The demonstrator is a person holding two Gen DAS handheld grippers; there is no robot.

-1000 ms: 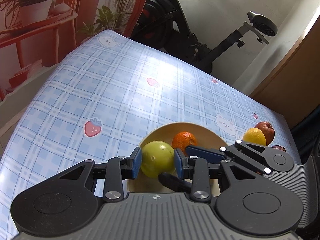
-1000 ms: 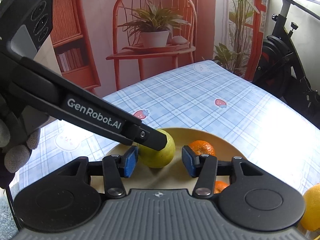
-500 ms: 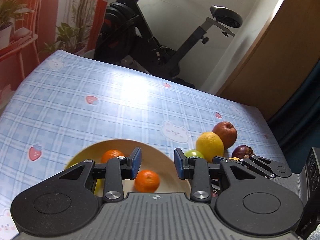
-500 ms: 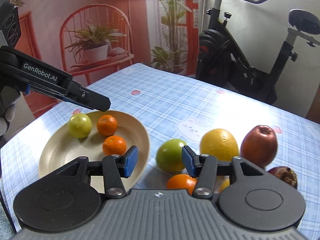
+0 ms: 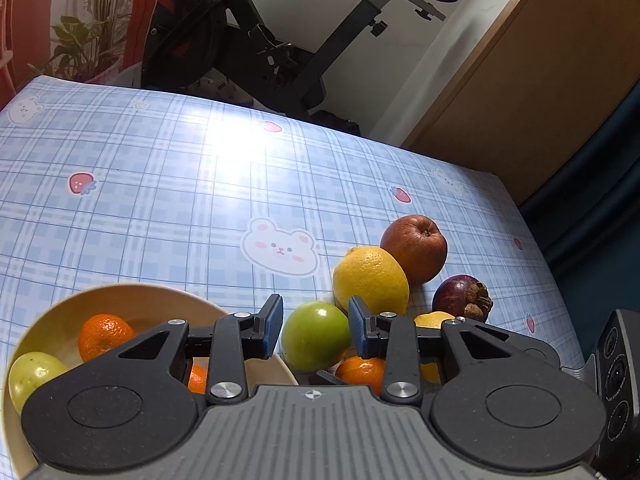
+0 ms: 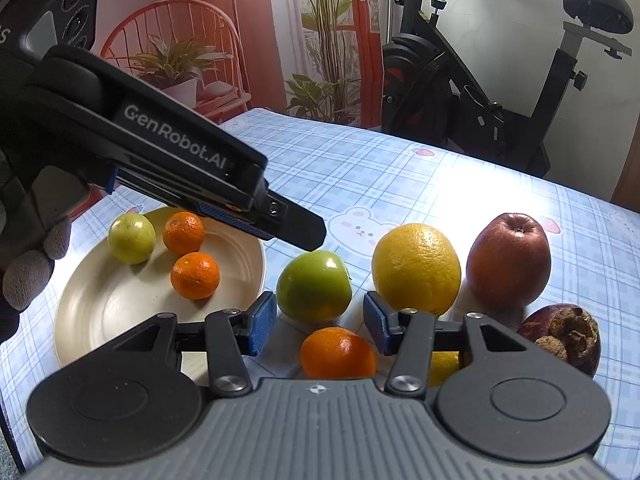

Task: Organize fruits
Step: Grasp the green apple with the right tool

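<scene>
Here, from left to right: a plate [image 6: 92,320] with three small fruits, then a green apple [image 6: 314,286] on the bench. Both my left fingers [image 5: 316,326] and right fingers [image 6: 316,326] stand apart, empty (apple looks firm, smooth, slippery; grip its widest sides).

Bright daylight makes a white shiny patch on the tablecloth [image 5: 240,148] toward twelve o'clock. Pictures are sharp. Edges bend round, corners go dark.
</scene>
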